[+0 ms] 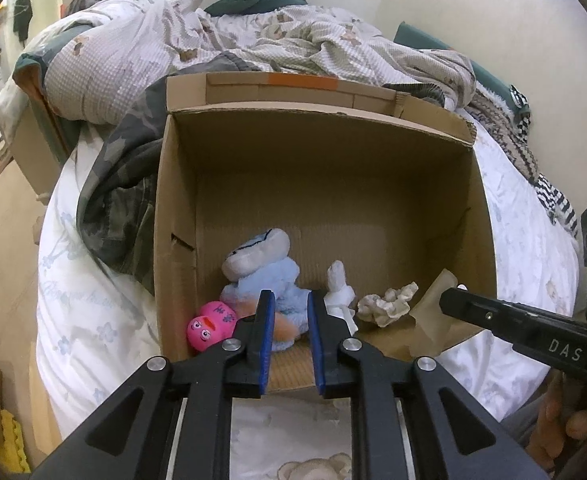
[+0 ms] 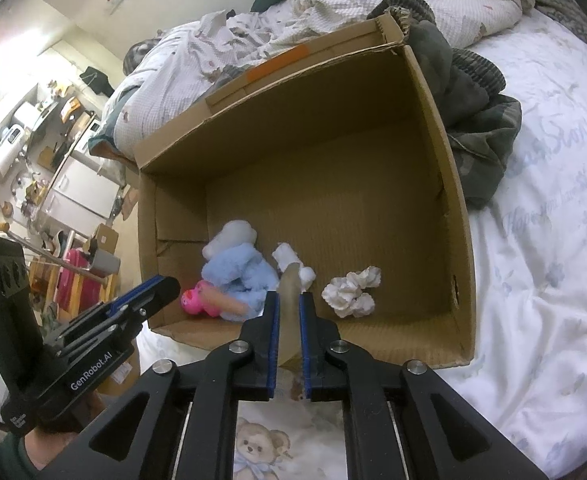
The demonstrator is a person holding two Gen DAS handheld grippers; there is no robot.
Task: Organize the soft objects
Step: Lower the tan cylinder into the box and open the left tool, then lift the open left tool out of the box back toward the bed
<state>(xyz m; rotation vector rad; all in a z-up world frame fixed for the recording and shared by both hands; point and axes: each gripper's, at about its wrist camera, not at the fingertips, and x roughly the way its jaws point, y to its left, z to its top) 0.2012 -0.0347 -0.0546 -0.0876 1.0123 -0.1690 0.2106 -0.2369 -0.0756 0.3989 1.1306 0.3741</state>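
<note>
soft toys lay in the near part of an open corrugated cardboard box (image 1: 317, 168) on the bed (image 1: 93, 320). in the left wrist view, a fluffy pale-blue plush (image 1: 265, 280) with a grey-white head sat near the box's left wall, a smooth pink rubbery toy (image 1: 209, 326) with googly eyes touching its lower left. a white plush piece (image 1: 339, 284) stood just right of it, and a crumpled cream lump (image 1: 389, 302) lay further right. the left claw (image 1: 291, 316) hung over the box's near edge, its blue-padded fingers a narrow gap apart, holding nothing. the right claw (image 1: 459, 300) reached in from the right, pinching a thin beige sheet (image 1: 437, 292).

in the right wrist view, the right claw (image 2: 289, 312) was nearly closed on the thin beige sheet (image 2: 289, 304), which stood edge-on between the pads. the blue plush (image 2: 237, 272), pink toy (image 2: 197, 302), white piece (image 2: 289, 258) and crumpled lump (image 2: 351, 292) sat on the ribbed box floor (image 2: 353, 216). the left claw (image 2: 153, 292) showed at left; i could not tell its opening from here. a rumpled quilt (image 2: 333, 4) lay behind.
</note>
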